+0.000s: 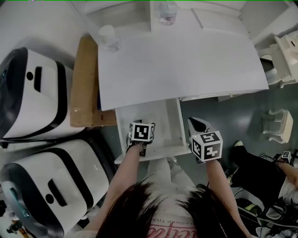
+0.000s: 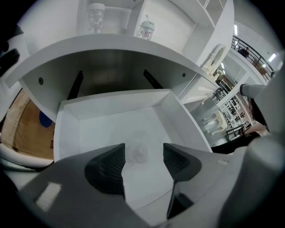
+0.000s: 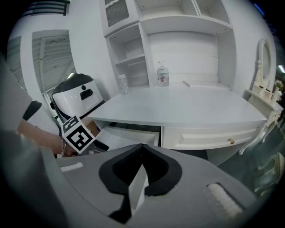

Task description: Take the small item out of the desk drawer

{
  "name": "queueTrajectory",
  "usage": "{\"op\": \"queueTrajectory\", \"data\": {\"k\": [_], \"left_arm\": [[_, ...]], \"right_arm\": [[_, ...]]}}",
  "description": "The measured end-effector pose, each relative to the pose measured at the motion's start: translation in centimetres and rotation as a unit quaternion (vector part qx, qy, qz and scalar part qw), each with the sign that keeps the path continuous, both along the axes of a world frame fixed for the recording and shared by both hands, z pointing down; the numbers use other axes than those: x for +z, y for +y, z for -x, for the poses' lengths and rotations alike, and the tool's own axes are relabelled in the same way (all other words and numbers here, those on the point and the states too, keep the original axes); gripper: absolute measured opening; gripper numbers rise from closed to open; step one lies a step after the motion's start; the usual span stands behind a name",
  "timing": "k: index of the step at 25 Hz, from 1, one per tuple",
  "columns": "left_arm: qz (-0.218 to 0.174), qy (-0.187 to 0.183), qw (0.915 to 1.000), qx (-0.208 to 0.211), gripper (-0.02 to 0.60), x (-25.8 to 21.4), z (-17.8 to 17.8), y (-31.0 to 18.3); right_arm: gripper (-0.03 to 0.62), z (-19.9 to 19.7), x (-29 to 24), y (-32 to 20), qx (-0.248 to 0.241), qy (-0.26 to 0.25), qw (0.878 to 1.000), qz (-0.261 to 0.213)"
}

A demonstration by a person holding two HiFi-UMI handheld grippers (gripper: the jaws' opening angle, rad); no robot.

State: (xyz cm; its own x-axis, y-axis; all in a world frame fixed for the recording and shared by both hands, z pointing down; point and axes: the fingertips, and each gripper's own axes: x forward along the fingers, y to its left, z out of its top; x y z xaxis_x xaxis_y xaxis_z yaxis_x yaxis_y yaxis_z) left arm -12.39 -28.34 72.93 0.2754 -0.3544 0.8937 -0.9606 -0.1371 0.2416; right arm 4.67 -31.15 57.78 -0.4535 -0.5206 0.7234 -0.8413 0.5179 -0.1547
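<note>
The white desk drawer (image 1: pixel 164 120) stands pulled out under the desk top (image 1: pixel 186 60). My left gripper (image 1: pixel 141 139) hangs over the drawer's front half and hides the small item in the head view. In the left gripper view a small pale round item (image 2: pixel 139 152) lies on the drawer floor (image 2: pixel 111 129), in line with the gap of my left gripper (image 2: pixel 144 149). Its jaws stand wide apart and touch nothing. My right gripper (image 1: pixel 198 125) (image 3: pixel 141 147) is beside the drawer's right front corner, shut and empty.
Two white-and-black machines (image 1: pixel 32 93) (image 1: pixel 51 186) and a brown box (image 1: pixel 84 83) stand left of the desk. Clear jars (image 1: pixel 109 38) (image 1: pixel 166 11) sit at the desk's back. A closed drawer with a knob (image 3: pixel 231 141) is to the right, a white chair (image 1: pixel 279 125) beyond.
</note>
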Motion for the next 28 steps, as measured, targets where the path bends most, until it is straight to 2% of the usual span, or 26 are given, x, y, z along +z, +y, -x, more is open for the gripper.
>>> {"op": "queueTrajectory", "data": {"k": [10,18,24,26,28], "left_arm": [[0.044,-0.05,0.9978,0.005,0.293,3.7,1.8,0.1],[0.059,-0.048,0.9971,-0.006,0.288,5.8,1.6,0.1],[0.067,-0.051,0.9965,-0.003,0.259,6.9,1.3,0.2],[0.063,-0.055,0.9965,-0.002,0.207,7.0,1.3,0.1],[0.061,-0.059,0.9964,0.001,0.198,6.9,1.3,0.0]], "right_arm": [[0.002,-0.7,1.4,0.2,0.009,0.011,1.0,0.008],[0.002,-0.8,2.3,0.3,0.007,0.014,1.0,0.013],[0.002,-0.2,2.7,0.3,-0.003,0.011,1.0,0.016],[0.002,0.0,2.8,0.3,-0.005,0.011,1.0,0.017],[0.002,-0.1,2.9,0.3,-0.005,0.011,1.0,0.018]]}}
